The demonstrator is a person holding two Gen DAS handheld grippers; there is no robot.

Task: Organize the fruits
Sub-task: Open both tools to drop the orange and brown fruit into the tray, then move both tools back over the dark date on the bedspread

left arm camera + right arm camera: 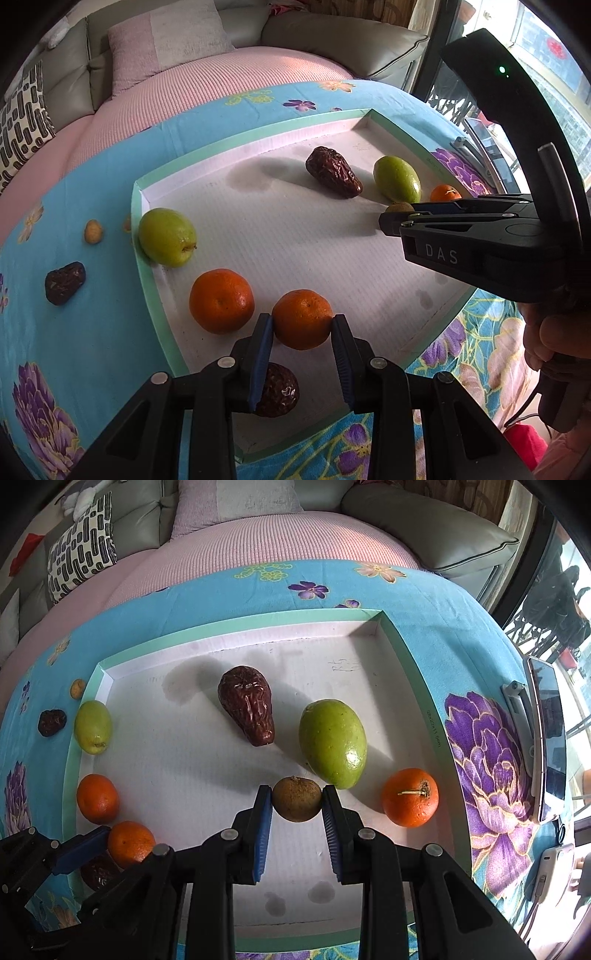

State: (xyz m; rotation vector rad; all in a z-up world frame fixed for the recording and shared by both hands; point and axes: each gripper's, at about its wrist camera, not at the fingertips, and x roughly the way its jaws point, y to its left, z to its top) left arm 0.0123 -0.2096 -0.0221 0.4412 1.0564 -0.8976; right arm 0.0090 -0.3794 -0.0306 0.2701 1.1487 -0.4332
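Left claw (302, 325) clamped on an orange (302, 319) near the tray's (258, 131) front-left corner, just right of a second orange (221, 301). Right claw (297, 805) clamped on a small brown fruit (297, 799) at front centre, touching the green fruit (332, 742) behind it; needs lifting straight up.

Background: grey sofa (436, 520), pink cushion (166, 40), patterned pillow (81, 550) (black-and-white); phone (550, 738) at right bench edge.

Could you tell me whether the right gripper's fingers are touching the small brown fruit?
Touching. The right wrist view shows both blue pads of the right gripper pressed against the sides of the small brown fruit, with no gap.
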